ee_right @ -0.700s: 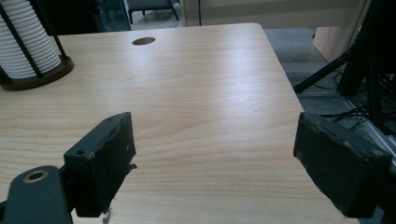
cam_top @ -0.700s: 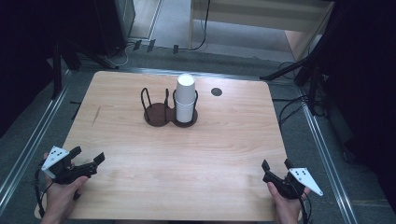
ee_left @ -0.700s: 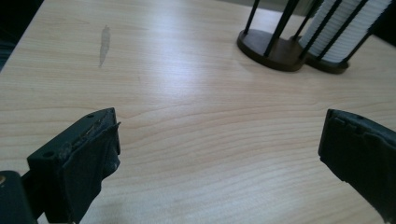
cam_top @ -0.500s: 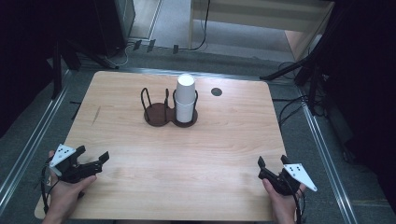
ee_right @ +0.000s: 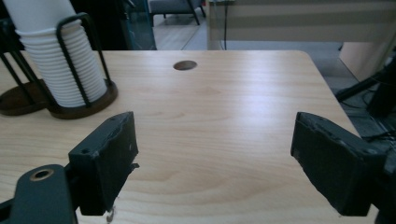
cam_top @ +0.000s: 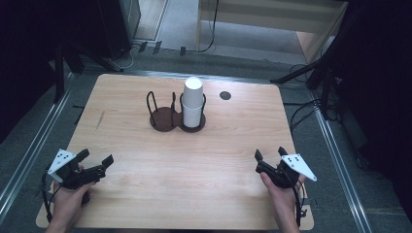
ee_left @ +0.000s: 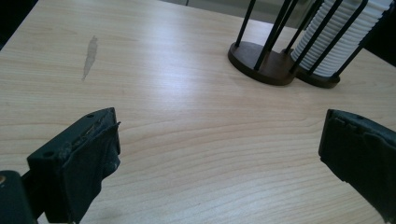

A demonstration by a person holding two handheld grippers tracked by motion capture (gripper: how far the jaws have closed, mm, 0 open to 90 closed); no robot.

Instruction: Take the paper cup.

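Standing well ahead of both spread, empty tools: stacked cups in holder.

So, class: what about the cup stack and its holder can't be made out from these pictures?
- Cup stack, high view: cup count too small to tell.
- Stack top, left gripper view: cut off by the top edge.
- Holder, right gripper view: its empty half is cut off by the left edge.
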